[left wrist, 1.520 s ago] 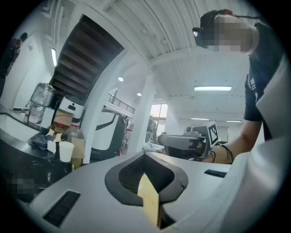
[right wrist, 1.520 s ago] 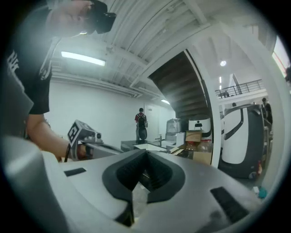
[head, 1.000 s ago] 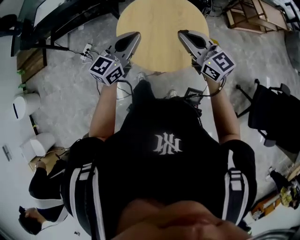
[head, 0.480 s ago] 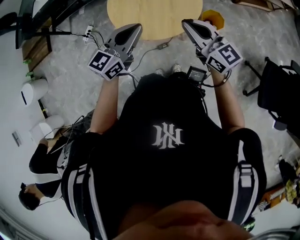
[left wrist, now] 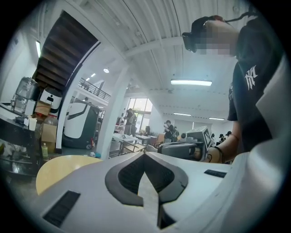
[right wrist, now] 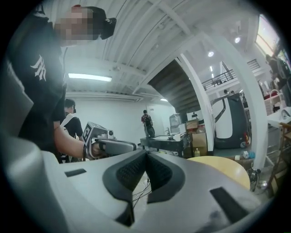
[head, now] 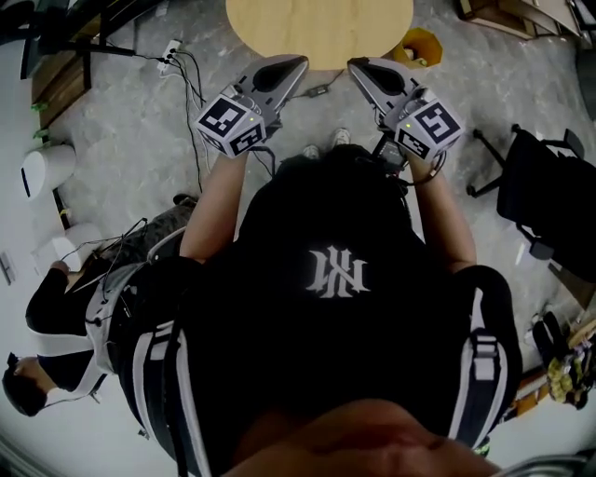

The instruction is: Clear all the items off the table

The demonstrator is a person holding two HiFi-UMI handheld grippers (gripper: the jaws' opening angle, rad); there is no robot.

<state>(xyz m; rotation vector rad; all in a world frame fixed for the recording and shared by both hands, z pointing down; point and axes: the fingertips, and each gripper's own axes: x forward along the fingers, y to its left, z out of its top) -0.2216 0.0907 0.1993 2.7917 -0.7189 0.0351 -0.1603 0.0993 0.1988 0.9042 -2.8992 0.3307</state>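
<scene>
The round wooden table (head: 317,28) stood on the grey stone floor (head: 140,121), just beyond my left fingers (head: 275,74) and right fingers (head: 377,79), both pairs closed, holding nothing.

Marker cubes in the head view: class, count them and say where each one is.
2. One marker cube rides the left gripper, the other the right gripper, both by the round table. None seems hidden.

in front of you, a round pale-wood table (head: 317,28) stands on grey mottled floor (head: 130,130); a power strip (head: 169,54) and cables (head: 192,88) lie on the floor to its left.
</scene>
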